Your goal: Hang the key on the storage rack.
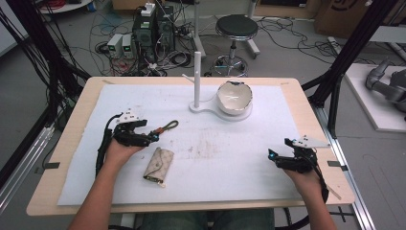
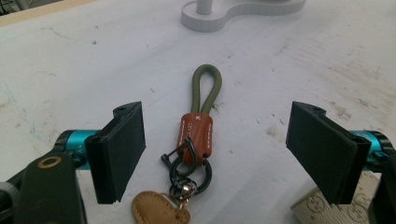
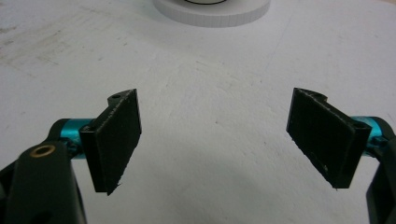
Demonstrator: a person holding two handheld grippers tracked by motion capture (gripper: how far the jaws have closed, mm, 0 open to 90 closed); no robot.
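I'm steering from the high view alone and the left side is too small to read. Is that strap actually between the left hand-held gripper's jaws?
Observer: Yes. In the left gripper view the strap lies on the mat between the wide-open jaws of the left hand-held gripper, touching neither.
Operator: What is the strap made of?
Observer: A green cord loop runs into a brown leather sleeve, with black metal rings at the near end.
Operator: Anything else attached?
Observer: A tan leather tab hangs off the rings, at the bottom edge.
Operator: And the right hand-held gripper?
Observer: Its jaws are wide open over bare white mat, nothing between them.
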